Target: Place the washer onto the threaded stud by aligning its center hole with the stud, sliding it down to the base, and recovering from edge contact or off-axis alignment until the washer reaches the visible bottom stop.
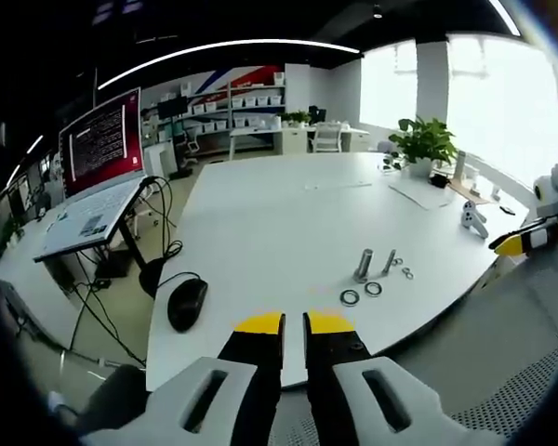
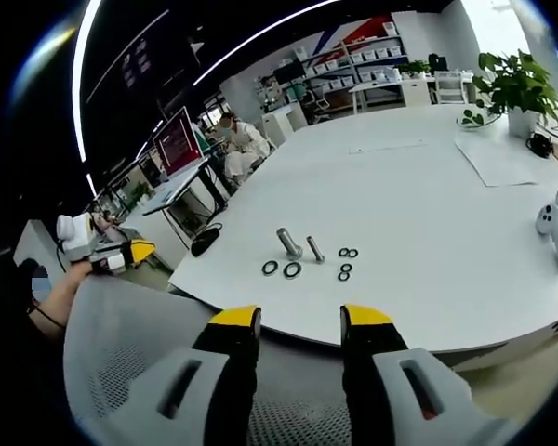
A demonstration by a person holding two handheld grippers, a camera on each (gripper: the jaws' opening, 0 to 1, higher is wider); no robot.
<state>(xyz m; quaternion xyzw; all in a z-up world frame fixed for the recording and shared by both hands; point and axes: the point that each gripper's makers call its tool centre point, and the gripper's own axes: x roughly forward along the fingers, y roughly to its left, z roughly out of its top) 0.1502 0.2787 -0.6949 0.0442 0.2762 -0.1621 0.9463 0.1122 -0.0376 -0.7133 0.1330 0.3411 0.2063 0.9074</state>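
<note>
Two threaded studs stand on the white table [image 1: 260,214]: a thicker stud [image 1: 363,265] [image 2: 289,243] and a thinner stud [image 1: 389,261] [image 2: 314,248]. Two larger dark washers [image 1: 351,297] [image 2: 271,268] lie flat beside them, and several small washers [image 1: 407,273] [image 2: 346,268] lie near the thin stud. My left gripper [image 1: 294,323] hovers short of the table's edge, jaws nearly together with nothing between them; it also shows as the left gripper [image 2: 121,253] in the right gripper view. My right gripper [image 2: 300,318] is open and empty, well back from the studs; its yellow tip [image 1: 525,242] enters from the right.
A black mouse [image 1: 186,303] sits at the table's near corner, and a laptop [image 1: 98,167] on a stand beside it. White controllers [image 2: 553,223], a paper sheet [image 2: 498,158] and a potted plant [image 1: 423,141] occupy the far side. A mesh chair back [image 2: 139,325] lies below the grippers.
</note>
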